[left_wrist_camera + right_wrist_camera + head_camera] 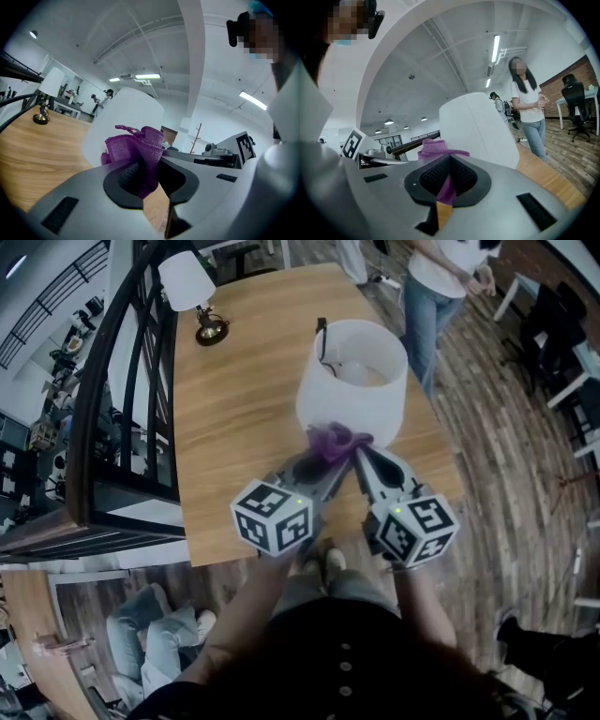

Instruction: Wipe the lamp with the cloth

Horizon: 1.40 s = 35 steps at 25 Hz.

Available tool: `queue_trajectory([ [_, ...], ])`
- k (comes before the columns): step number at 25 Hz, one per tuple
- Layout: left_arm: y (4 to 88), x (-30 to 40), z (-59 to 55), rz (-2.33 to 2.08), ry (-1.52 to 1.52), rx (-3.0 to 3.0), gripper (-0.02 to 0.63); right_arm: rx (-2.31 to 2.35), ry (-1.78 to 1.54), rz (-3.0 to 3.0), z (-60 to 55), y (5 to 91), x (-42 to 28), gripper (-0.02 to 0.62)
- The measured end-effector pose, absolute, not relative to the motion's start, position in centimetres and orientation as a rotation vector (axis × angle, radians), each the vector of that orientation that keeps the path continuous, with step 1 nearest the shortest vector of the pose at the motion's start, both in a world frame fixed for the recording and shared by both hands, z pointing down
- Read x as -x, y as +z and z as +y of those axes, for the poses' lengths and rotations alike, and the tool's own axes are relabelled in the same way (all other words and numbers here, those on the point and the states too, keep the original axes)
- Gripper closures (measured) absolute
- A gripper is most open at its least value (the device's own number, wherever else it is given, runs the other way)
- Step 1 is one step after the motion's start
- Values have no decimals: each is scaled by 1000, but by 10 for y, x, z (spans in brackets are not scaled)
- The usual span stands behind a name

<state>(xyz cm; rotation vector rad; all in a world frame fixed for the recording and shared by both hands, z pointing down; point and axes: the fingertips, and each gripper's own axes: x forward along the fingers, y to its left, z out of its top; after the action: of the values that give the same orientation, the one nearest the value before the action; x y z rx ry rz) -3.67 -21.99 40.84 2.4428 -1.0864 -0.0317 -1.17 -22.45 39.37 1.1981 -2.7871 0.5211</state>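
Observation:
A white lamp shade point(352, 379) stands on the wooden table point(225, 427), near its front right. A bunched purple cloth point(336, 441) is pressed against the shade's near lower side. Both grippers hold it: my left gripper point(317, 463) is shut on the cloth point(136, 147) from the left, and my right gripper point(361, 457) is shut on the cloth point(436, 149) from the right. The shade point(124, 122) fills the space just beyond the jaws in the left gripper view, and the shade point(476, 129) stands to the right in the right gripper view.
A small brass lamp point(195, 294) with a white shade stands at the table's far left. A dark railing point(122, 399) runs along the left edge. A person in jeans point(436, 287) stands beyond the table's right side. Wooden floor lies to the right.

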Motion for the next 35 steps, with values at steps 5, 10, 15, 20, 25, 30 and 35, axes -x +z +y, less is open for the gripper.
queue_trajectory([
  [5,423,33,-216,-1080,7,-2416,529,-1200,538,-2778,-221,396,7,583],
  [10,432,32,-213,-1081,28,-2401,529,-1201,544,-2772,-219,400,3,583],
  [15,427,30,-209,-1084,25,-2411,529,-1195,541,-2775,-215,400,2,583],
  [20,411,25,-209,-1076,21,-2455,529,-1210,526,-2795,-217,393,-3,583],
  [25,389,16,-210,-1067,2,-2507,529,-1233,492,-2832,-218,376,-9,583],
  [30,362,7,-213,-1058,-26,-2571,529,-1272,431,-2876,-220,352,-19,583],
  [35,332,-2,-221,-1072,-38,-2644,529,-1300,364,-2912,-226,329,-28,583],
])
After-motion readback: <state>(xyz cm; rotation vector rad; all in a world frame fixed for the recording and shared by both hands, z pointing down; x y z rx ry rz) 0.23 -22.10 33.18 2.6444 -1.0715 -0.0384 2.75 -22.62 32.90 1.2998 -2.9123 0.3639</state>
